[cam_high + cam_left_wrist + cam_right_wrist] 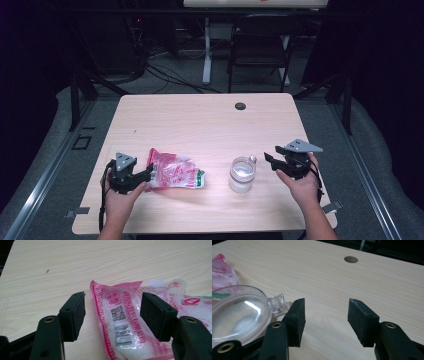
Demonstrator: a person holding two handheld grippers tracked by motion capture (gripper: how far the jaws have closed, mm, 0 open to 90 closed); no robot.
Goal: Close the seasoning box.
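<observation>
A pink and white plastic bag [175, 175] of white grains lies flat on the table's front left. In the left gripper view its barcode end [125, 322] sits between the jaws of my left gripper [113, 296], which stand open, pads clear of the bag. In the high view the left gripper [147, 175] is at the bag's left edge. A clear lidded jar [242, 174] stands upright to the right of the bag. My right gripper [270, 159] is just right of the jar. In the right gripper view it [327, 301] is open over bare wood, with the jar [237, 312] beside its left jaw.
The light wooden table [200, 125] has a round cable hole [240, 106] near its far edge, also in the right gripper view [351, 259]. A dark folding chair [260, 45] and a desk leg stand on the floor beyond the table.
</observation>
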